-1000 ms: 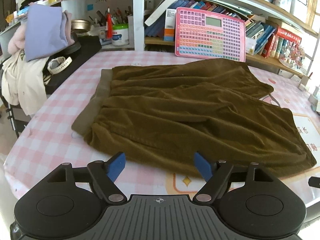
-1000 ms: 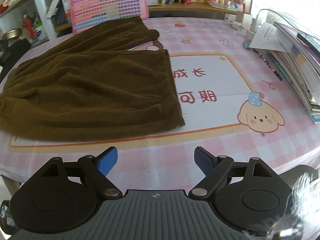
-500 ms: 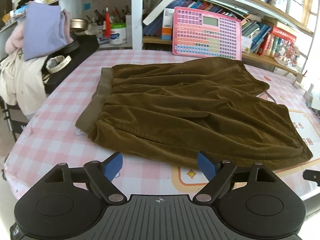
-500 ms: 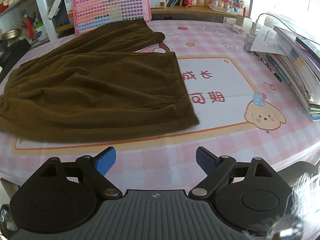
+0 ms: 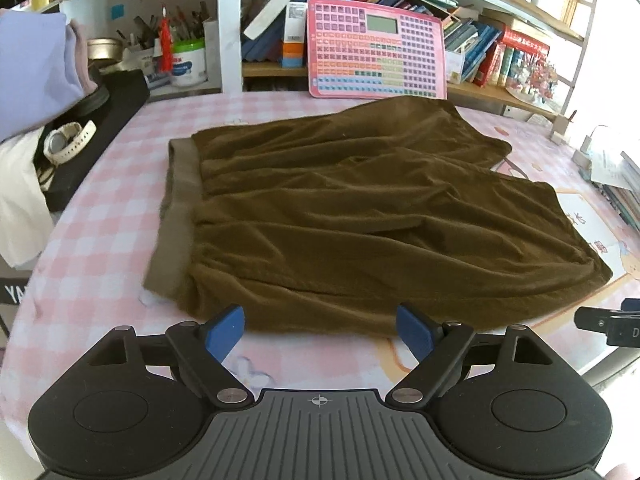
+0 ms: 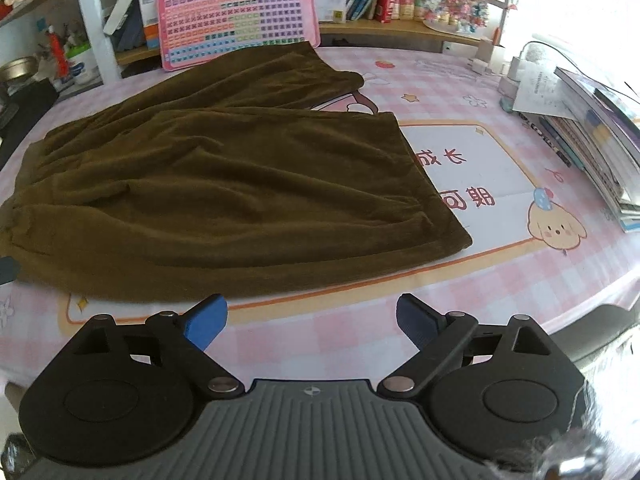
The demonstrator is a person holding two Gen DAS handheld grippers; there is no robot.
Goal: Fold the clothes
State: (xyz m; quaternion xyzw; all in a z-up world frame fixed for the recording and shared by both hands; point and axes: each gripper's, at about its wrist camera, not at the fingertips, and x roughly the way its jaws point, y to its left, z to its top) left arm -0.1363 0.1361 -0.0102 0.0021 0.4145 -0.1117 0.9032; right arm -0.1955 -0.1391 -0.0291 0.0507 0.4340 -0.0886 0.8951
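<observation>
Brown shorts (image 5: 360, 216) lie flat on the pink checked tablecloth (image 5: 100, 240), waistband (image 5: 176, 216) toward the shelf side; soft, limp velvety cloth, likely light, best pinched at hem corners or waistband. Left gripper (image 5: 320, 330) and right gripper (image 6: 312, 320), jaws just widening, gape empty at the near edge. White tub (image 5: 188, 62): contents hidden.

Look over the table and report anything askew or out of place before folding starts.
The brown shorts lie rumpled, not flat: creases run across the cloth and the far leg splays away from the near one. Nothing looks spilled or damaged.
</observation>
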